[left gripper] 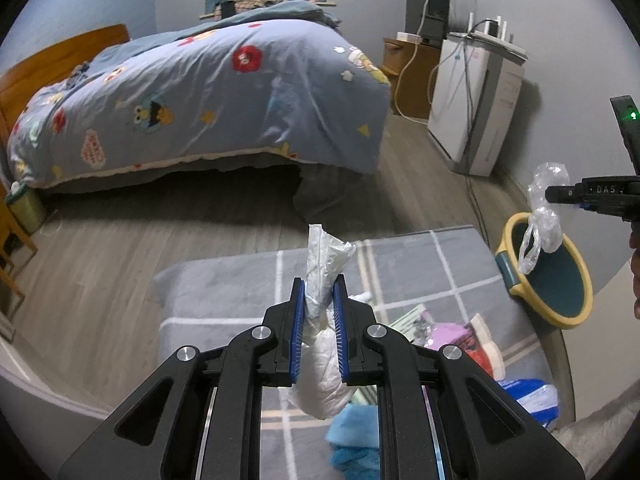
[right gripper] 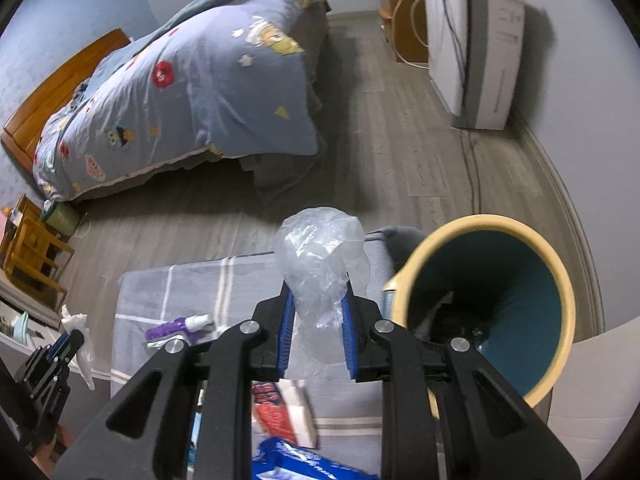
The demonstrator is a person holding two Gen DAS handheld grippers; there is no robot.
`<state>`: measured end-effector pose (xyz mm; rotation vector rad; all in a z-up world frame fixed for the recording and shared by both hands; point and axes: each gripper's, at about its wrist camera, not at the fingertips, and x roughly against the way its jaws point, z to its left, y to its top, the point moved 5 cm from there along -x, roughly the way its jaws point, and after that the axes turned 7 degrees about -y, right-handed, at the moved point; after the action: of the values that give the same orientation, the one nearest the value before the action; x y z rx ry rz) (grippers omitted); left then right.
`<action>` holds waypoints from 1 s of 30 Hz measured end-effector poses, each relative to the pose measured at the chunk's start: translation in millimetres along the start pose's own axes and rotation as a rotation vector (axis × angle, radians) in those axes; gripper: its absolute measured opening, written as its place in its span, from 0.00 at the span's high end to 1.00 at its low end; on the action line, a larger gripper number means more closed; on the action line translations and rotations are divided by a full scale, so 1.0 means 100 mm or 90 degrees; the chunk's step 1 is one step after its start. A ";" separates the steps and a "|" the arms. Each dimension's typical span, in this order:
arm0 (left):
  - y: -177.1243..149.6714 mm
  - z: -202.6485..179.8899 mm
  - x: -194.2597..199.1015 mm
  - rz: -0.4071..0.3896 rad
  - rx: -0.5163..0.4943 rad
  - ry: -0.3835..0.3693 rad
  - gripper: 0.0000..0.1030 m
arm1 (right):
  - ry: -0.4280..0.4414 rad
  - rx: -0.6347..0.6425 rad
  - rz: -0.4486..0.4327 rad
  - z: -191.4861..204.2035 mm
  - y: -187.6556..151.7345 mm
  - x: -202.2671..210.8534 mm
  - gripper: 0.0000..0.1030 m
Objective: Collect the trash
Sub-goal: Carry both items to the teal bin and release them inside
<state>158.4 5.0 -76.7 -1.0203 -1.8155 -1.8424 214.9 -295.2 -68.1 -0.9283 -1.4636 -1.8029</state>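
My left gripper (left gripper: 320, 292) is shut on a crumpled white tissue (left gripper: 326, 264) and holds it above the grey checked rug (left gripper: 432, 264). It also shows at the lower left of the right wrist view (right gripper: 74, 338). My right gripper (right gripper: 318, 300) is shut on a clear plastic bag (right gripper: 320, 256), held just left of the yellow-rimmed teal bin (right gripper: 556, 280). In the left wrist view the right gripper (left gripper: 554, 196) holds the bag (left gripper: 540, 220) over the bin's (left gripper: 576, 320) rim. Dark and white scraps lie inside the bin.
More trash lies on the rug: a purple and white wrapper (right gripper: 180, 326), an orange packet (right gripper: 280, 408), a blue packet (right gripper: 304, 460) and a blue cloth (left gripper: 352, 432). A bed (left gripper: 208, 92) stands behind, a white appliance (left gripper: 476, 100) with cables at the right wall.
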 end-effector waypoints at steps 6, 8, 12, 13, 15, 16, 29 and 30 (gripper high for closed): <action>0.13 -0.37 -0.17 -0.002 -0.032 -0.025 0.85 | -0.009 -0.023 0.001 -0.38 0.04 -0.02 0.80; 0.18 -0.53 -0.23 -0.003 -0.043 -0.039 0.86 | -0.016 -0.029 0.000 -0.54 0.05 -0.02 0.80; 0.25 -0.88 -0.37 0.003 -0.076 -0.058 0.85 | -0.027 -0.044 0.001 -0.85 0.07 -0.03 0.80; 0.27 -0.99 -0.42 0.005 -0.086 -0.067 0.85 | -0.029 -0.051 0.001 -0.91 0.07 -0.03 0.80; 0.29 -1.14 -0.51 0.010 -0.100 -0.078 0.85 | -0.027 -0.067 0.007 -1.08 0.04 -0.05 0.80; 0.29 -1.23 -0.55 0.014 -0.107 -0.084 0.85 | -0.028 -0.068 0.008 -1.13 0.04 -0.05 0.80; 0.19 -2.48 -1.05 0.056 -0.207 -0.194 0.85 | -0.053 -0.132 0.046 -2.01 -0.14 -0.27 0.80; 0.18 -2.54 -1.08 0.058 -0.214 -0.201 0.85 | -0.049 -0.139 0.052 -2.04 -0.15 -0.30 0.80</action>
<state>182.7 -267.8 -118.2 -1.5655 -1.6144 -2.0680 192.2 -491.7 -128.6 -1.1606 -1.2711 -1.9119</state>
